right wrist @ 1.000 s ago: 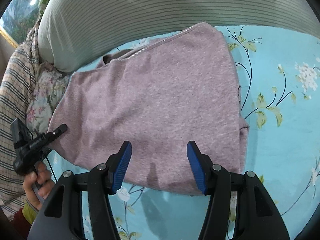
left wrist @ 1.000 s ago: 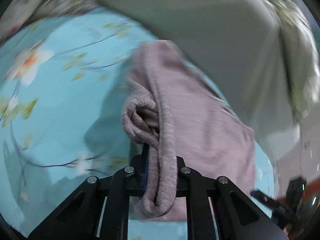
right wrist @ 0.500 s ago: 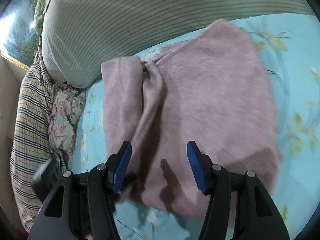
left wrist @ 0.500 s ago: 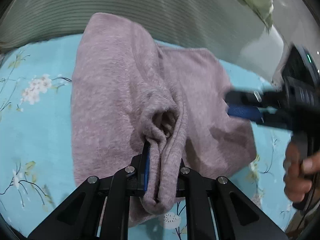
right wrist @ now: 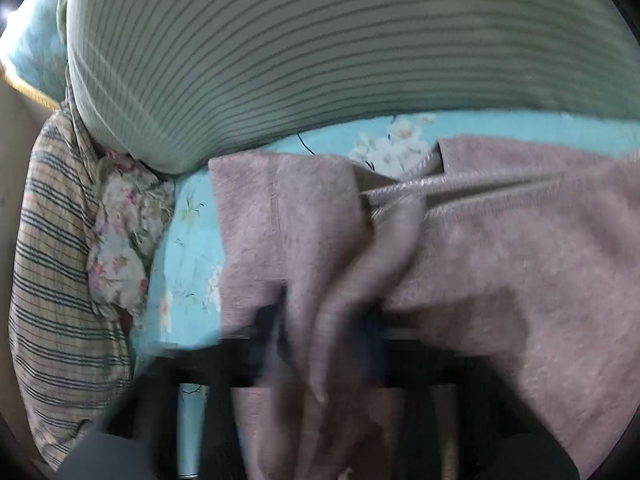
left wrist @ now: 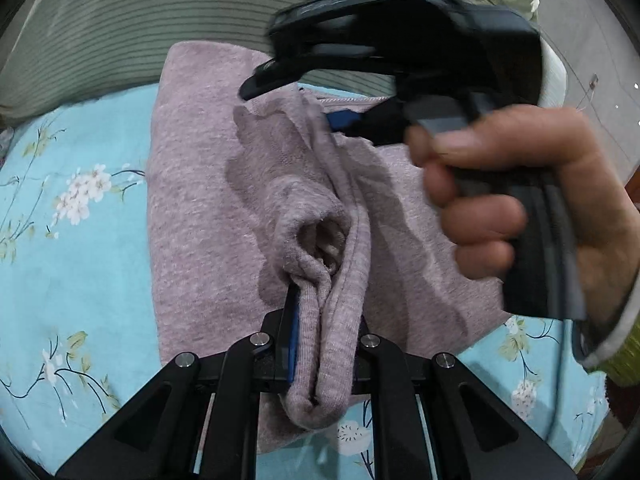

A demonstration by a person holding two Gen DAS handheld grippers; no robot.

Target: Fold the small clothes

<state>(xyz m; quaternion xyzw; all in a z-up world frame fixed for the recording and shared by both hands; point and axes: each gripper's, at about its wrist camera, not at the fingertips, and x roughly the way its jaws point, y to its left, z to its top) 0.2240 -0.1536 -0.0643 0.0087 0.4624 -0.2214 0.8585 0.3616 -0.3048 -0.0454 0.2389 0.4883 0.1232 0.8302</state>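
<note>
Mauve knit garment (left wrist: 208, 208) lies on a blue floral bedsheet (left wrist: 72, 264), just below a green striped pillow (right wrist: 320, 48); left gripper (left wrist: 320, 344) pinches a bunched fold at its near edge; right gripper (left wrist: 340, 120), held by a hand (left wrist: 532, 208), has just been closing its jaws, a raised fold between them; right wrist view blurred, grip looks clamped on cloth.

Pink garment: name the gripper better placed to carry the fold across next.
Probably the left gripper: it is shut on a bunched fold of the pink garment. The right gripper has just been closing on the far edge; blur hides whether its grip is firm.
</note>
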